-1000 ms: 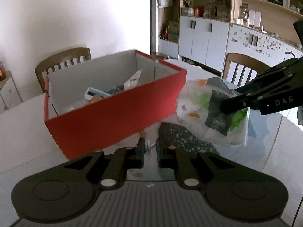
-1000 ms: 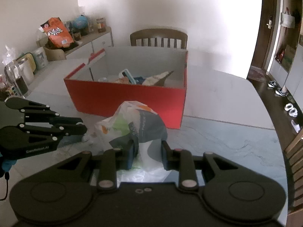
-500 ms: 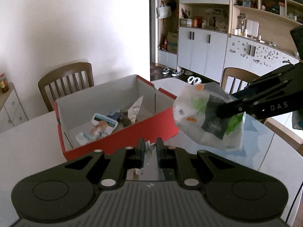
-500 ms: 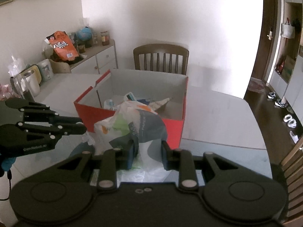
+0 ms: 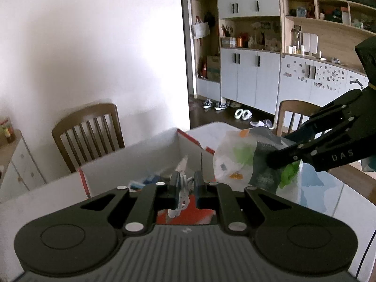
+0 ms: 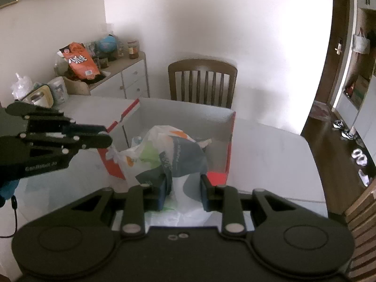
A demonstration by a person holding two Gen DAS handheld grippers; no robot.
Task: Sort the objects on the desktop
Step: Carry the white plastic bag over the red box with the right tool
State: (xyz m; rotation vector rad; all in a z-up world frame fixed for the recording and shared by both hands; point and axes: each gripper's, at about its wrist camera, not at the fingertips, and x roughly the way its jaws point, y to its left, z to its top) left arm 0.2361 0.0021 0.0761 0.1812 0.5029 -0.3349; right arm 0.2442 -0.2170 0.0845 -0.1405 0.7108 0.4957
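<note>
A red box with white inner walls stands open on the table, with several small items inside. My right gripper is shut on a printed plastic bag, which hangs above the box's near wall. In the left wrist view that bag hangs from the right gripper at the right. My left gripper is shut on a small white bundle that looks like a coiled cable, held over the box's near edge. From the right wrist view, the left gripper is at the left, with the white bundle dangling from it.
A wooden chair stands behind the box, another chair at the table's right side. A sideboard with an orange snack bag and jars lines the left wall. Pale tabletop spreads right of the box.
Both grippers have risen with their loads. The box has dropped lower in both views, and the bag now hangs over the box's near wall instead of in front of it.
</note>
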